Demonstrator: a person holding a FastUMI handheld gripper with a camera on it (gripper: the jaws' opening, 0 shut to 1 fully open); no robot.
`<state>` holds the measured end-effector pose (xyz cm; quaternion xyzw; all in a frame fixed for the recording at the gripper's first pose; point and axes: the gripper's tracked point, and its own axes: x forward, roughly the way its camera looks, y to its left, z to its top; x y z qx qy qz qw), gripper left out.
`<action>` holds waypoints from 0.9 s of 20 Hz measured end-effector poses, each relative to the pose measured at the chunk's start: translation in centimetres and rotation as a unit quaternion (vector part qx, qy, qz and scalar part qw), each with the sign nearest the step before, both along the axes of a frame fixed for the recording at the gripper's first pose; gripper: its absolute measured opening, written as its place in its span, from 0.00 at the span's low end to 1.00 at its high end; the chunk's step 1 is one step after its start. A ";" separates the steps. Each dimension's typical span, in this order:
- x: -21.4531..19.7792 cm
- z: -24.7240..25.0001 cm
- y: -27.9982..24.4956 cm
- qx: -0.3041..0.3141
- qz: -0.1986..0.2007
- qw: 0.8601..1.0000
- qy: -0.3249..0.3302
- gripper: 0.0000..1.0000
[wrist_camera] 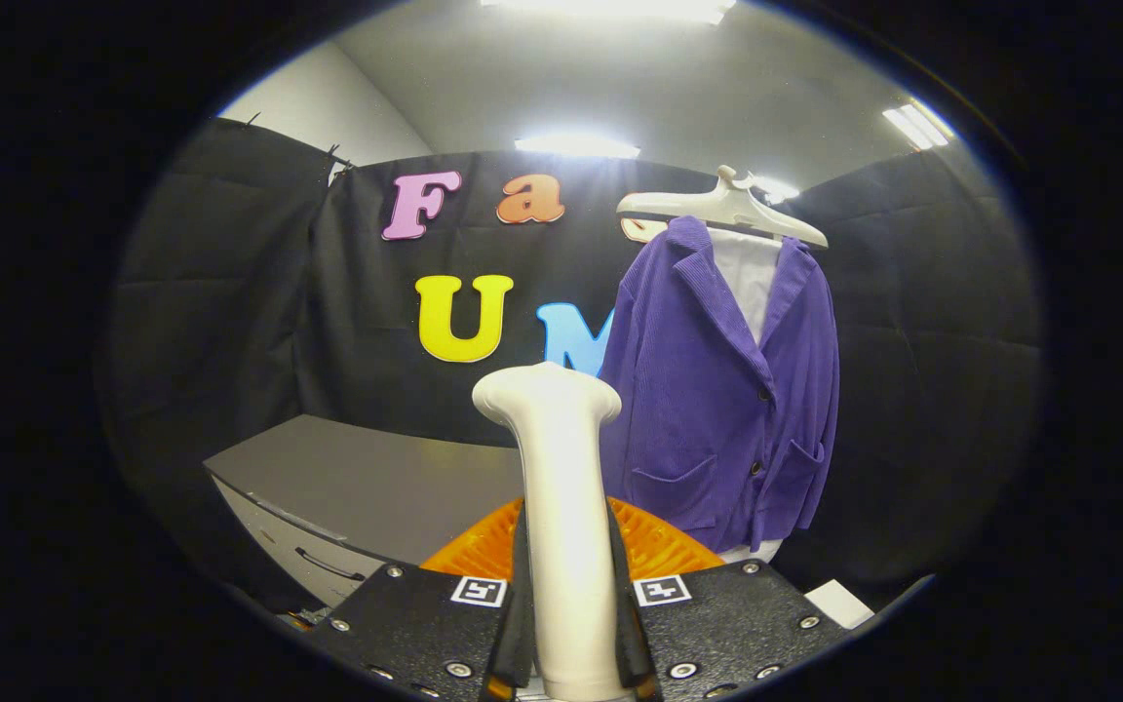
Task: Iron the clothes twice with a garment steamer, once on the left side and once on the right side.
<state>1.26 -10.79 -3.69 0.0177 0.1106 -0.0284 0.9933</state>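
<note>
Your jaws are pinching the steamer [561, 468] by its upright handle, between the gripper [571, 624] fingers, and the purple jacket [727, 390] is hanging beyond them to the right, so you are needing to swing right.

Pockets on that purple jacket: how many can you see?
2. One pocket is low on the purple jacket nearer the steamer; the other pocket is across the buttons. Others may be hidden.

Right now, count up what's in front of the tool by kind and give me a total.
Garment steamer, clamped between the tool's fingers: 1
Purple jacket: 1
White hanger: 1
Grey cabinet: 1
Orange ribbed piece behind the steamer: 1
Total: 5
</note>
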 end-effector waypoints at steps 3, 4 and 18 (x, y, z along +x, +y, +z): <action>0.1 0.6 -0.8 -0.001 -0.016 1.000 -0.007 0.33; 0.1 1.0 -1.2 -0.001 -0.020 1.000 -0.011 0.33; 5.3 8.1 -11.7 0.035 -0.062 0.993 -0.092 0.33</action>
